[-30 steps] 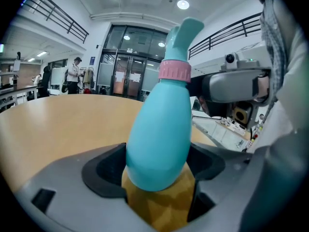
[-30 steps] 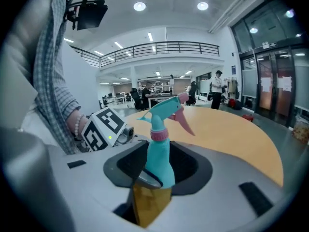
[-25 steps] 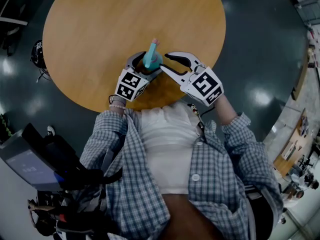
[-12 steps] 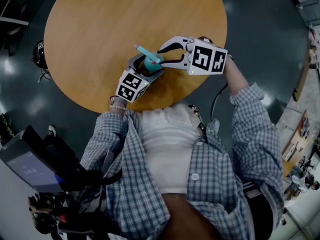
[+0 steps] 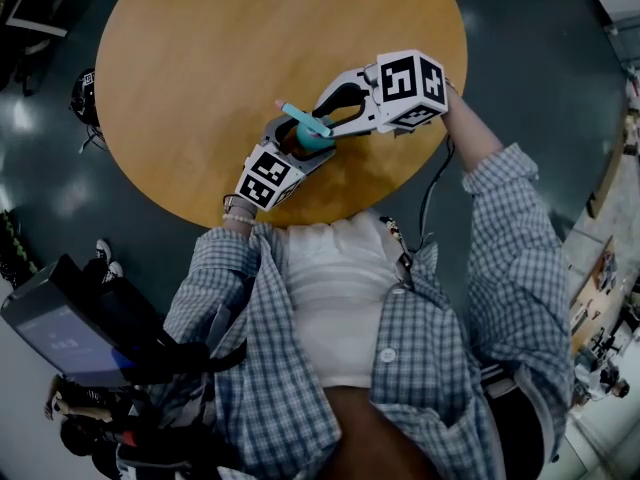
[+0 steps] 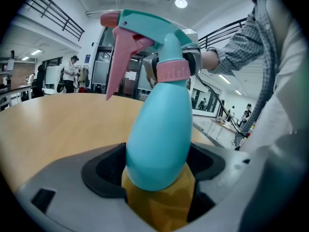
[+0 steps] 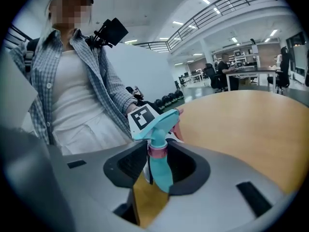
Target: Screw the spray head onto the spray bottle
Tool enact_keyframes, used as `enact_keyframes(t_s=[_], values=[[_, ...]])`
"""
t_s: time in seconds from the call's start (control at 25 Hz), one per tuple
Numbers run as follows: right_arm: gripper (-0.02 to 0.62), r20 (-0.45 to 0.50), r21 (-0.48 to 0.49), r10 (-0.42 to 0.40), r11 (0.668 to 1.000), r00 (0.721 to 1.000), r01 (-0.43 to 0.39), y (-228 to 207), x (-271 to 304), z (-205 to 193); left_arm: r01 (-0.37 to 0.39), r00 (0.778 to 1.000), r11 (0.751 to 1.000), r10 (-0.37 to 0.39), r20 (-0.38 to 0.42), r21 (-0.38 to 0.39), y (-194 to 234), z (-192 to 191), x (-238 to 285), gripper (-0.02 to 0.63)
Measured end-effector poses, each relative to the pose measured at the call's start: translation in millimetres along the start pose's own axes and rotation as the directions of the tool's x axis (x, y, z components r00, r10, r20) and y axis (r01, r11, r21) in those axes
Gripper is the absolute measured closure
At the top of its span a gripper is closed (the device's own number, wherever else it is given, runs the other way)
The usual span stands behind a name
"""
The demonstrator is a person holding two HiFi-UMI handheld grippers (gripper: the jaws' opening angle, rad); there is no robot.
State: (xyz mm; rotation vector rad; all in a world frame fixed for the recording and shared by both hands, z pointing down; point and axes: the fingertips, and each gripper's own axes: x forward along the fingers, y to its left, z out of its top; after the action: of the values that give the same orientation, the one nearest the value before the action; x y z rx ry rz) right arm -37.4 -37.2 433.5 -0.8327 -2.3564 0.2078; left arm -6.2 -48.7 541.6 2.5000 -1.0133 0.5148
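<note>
Spray bottle (image 6: 161, 129) clamped in left tool (image 6: 157, 170), right tool (image 7: 157, 164) pinching pink collar (image 7: 157, 150) — unseen from head view

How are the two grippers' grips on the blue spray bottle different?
The left gripper holds the spray bottle low on its fat body; the right gripper pinches the pink collar up top. So the left gripper's jaws stand wider than the right gripper's. Both grip one bottle.
</note>
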Motion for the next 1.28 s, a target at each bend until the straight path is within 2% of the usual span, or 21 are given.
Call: enact_keyframes(t_s=[0.16, 0.28, 0.4, 0.52, 0.6, 0.64, 0.76, 0.88, 1.04, 1.2, 1.28], values=[[0.476, -0.003, -0.02, 0.033, 0.999, 0.999, -0.033, 3.6, 3.1, 2.8, 0.017, 1.0, 1.0, -0.017, -0.004, 0.003, -3.5, 0.1, -1.7, 0.222], [0.477, 0.023, -0.039, 0.001, 0.999, 1.0, 0.0, 6.3, 2.2, 4.1, 0.015, 1.0, 1.0, -0.015, 0.0, -0.001, -4.8, 0.2, -3.2, 0.222], [0.477, 0.096, -0.068, -0.11, 0.991, 0.989, 0.117, 9.4, 0.2, 5.3, 0.011, 1.0, 1.0, -0.011, 0.008, -0.005, -5.5, 1.3, -4.1, 0.222], [0.477, 0.193, -0.062, -0.282, 0.953, 0.94, 0.298, 12.3, -1.9, 4.8, 0.007, 1.0, 1.0, -0.007, 0.012, -0.009, -5.2, 1.3, -5.2, 0.222], [0.477, 0.237, -0.04, -0.413, 0.9, 0.879, 0.433, 13.8, -3.0, 3.3, 0.002, 1.0, 1.0, -0.002, 0.015, -0.012, -4.5, 1.0, -6.0, 0.222], [0.477, 0.265, -0.019, -0.478, 0.866, 0.838, 0.5, 14.0, -3.4, 3.1, 0.0, 1.0, 1.0, 0.0, 0.016, -0.014, -4.0, 1.0, -6.1, 0.222], [0.478, 0.331, 0.07, -0.65, 0.74, 0.684, 0.669, 12.8, -3.7, 3.4, -0.011, 1.0, 1.0, 0.012, 0.022, -0.021, -1.9, 1.0, -6.4, 0.222], [0.478, 0.334, 0.15, -0.776, 0.605, 0.536, 0.782, 11.0, -3.3, 0.7, -0.027, 0.999, 0.999, 0.028, 0.022, -0.032, 1.0, -0.1, -6.3, 0.222], [0.479, 0.261, 0.24, -0.902, 0.407, 0.345, 0.882, 8.8, -3.4, -0.1, -0.061, 0.998, 0.997, 0.063, 0.026, -0.052, 3.9, -2.3, -4.6, 0.222], [0.48, 0.15, 0.3, -0.968, 0.241, 0.204, 0.923, 7.1, -2.6, -3.7, -0.13, 0.991, 0.988, 0.133, 0.03, -0.084, 6.5, -4.9, -1.8, 0.222], [0.48, 0.128, 0.342, -0.982, 0.176, 0.14, 0.923, 4.8, -3.4, -3.7, -0.165, 0.985, 0.981, 0.169, 0.032, -0.099, 7.5, -4.6, -1.2, 0.222]])
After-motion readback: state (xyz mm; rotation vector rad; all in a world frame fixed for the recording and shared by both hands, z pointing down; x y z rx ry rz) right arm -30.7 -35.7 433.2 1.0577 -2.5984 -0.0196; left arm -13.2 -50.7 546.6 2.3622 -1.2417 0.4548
